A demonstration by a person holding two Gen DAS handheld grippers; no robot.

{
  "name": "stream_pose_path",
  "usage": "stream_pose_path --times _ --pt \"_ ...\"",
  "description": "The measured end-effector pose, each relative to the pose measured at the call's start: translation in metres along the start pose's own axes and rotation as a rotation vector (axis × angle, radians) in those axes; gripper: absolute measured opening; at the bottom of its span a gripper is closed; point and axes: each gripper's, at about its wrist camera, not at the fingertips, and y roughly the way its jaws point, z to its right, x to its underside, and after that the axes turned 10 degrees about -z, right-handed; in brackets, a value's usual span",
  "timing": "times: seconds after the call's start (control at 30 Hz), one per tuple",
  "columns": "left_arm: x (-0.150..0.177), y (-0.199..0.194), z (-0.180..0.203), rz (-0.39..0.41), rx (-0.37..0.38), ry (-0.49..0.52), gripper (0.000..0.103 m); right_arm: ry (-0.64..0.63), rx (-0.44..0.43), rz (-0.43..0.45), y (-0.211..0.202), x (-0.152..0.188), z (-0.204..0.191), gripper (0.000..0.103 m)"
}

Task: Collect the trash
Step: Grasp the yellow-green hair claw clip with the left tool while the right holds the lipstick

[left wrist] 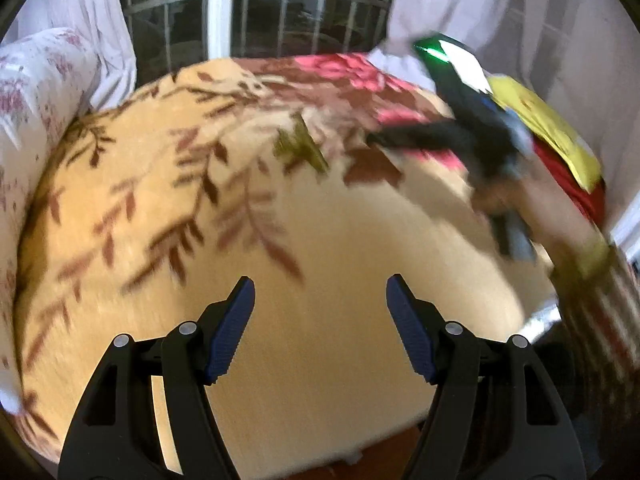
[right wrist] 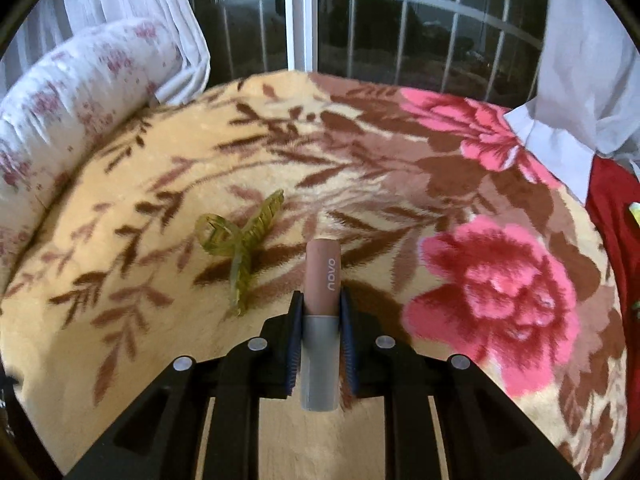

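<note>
My right gripper (right wrist: 320, 300) is shut on a brown tube with a grey cap, marked "novo" (right wrist: 323, 276), held above a floral blanket (right wrist: 400, 184). A translucent olive-green hair claw clip (right wrist: 240, 240) lies on the blanket just left of the tube. My left gripper (left wrist: 320, 288) is open and empty above the pale part of the blanket (left wrist: 340, 232). The clip (left wrist: 300, 146) also shows in the left wrist view, far ahead of the fingers. The right gripper (left wrist: 472, 136) and the hand holding it appear blurred at the right of that view.
A floral pillow (right wrist: 80, 112) lies at the left edge of the bed. White curtains (right wrist: 168, 20) and a barred window (right wrist: 400, 32) stand behind. Red cloth (right wrist: 612, 208) and a yellow item (left wrist: 548, 128) sit at the right.
</note>
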Motion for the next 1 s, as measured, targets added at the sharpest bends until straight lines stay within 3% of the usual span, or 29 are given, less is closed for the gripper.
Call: stream_pose_path --times 0.1,0.4,0.77,0.8,0.83,0.9,1.0 --pt "-0.043 0.014 -0.001 0.034 -0.038 -0.031 0.077 -0.002 -0.004 0.041 -0.02 0.009 0.007 0.018" --pt "-0.128 0.089 -0.007 0.04 -0.16 -0.14 0.077 -0.002 -0.01 0.118 -0.055 0.029 0.026 0.018" --pt "-0.158 0.151 -0.01 -0.028 -0.233 -0.181 0.077 -0.006 -0.049 0.152 -0.057 0.04 0.03 0.018" --pt "-0.157 0.155 -0.009 -0.032 -0.24 -0.175 0.07 -0.008 -0.049 0.151 -0.057 0.04 0.029 0.018" --pt "-0.156 0.159 -0.009 -0.045 -0.242 -0.167 0.056 -0.009 -0.053 0.151 -0.057 0.04 0.029 0.018" --pt "-0.154 0.165 -0.009 -0.066 -0.214 -0.152 0.046 -0.007 -0.058 0.152 -0.056 0.041 0.029 0.018" --pt "-0.149 0.162 -0.006 -0.046 -0.24 -0.145 0.044 -0.004 -0.064 0.155 -0.057 0.042 0.029 0.018"
